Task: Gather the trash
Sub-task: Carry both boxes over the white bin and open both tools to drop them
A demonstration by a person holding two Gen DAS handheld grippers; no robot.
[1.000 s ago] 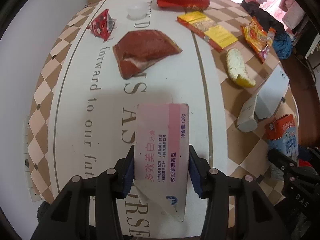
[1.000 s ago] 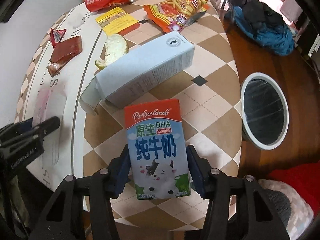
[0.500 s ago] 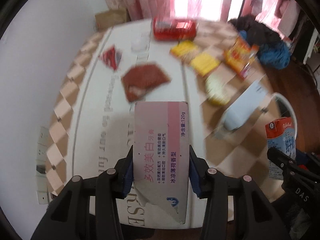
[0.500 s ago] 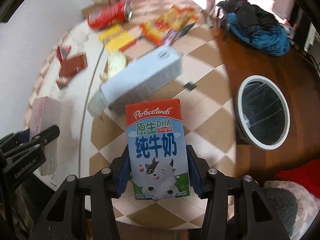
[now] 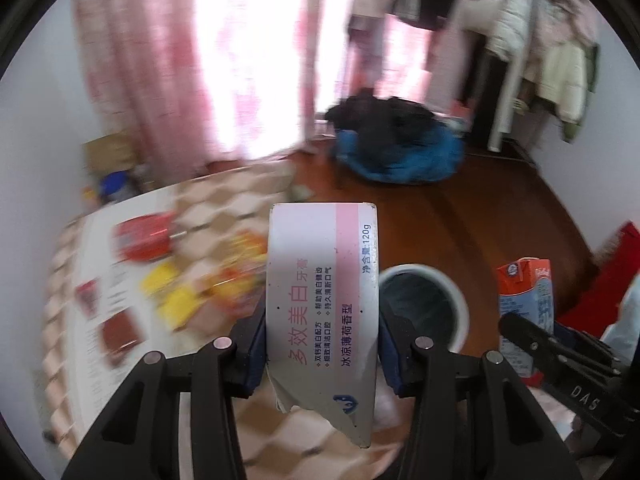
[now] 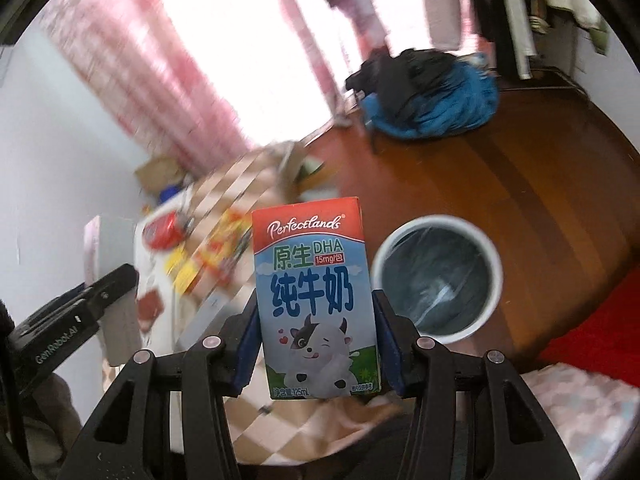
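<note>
My left gripper [image 5: 322,348] is shut on a white and pink toothpaste box [image 5: 322,300] with a torn lower corner, held in the air. My right gripper [image 6: 316,344] is shut on a small milk carton [image 6: 314,296] with a red top and a cartoon cow. That milk carton [image 5: 526,304] also shows at the right of the left wrist view. A white round bin [image 6: 438,278] with a dark liner stands on the wooden floor, just right of both held boxes; the bin [image 5: 424,304] lies partly behind the toothpaste box.
The checkered table [image 5: 224,208] lies blurred below left, with a red can [image 5: 146,236], yellow packets [image 5: 176,300] and a brown wrapper [image 5: 118,332] on it. A blue and black clothes heap [image 6: 428,96] sits on the floor behind. Pink curtains [image 5: 176,60] hang at the back.
Both grippers rose from the table with their boxes and swung right, bringing the bin and floor into view. The table's litter has slid to the lower left.
</note>
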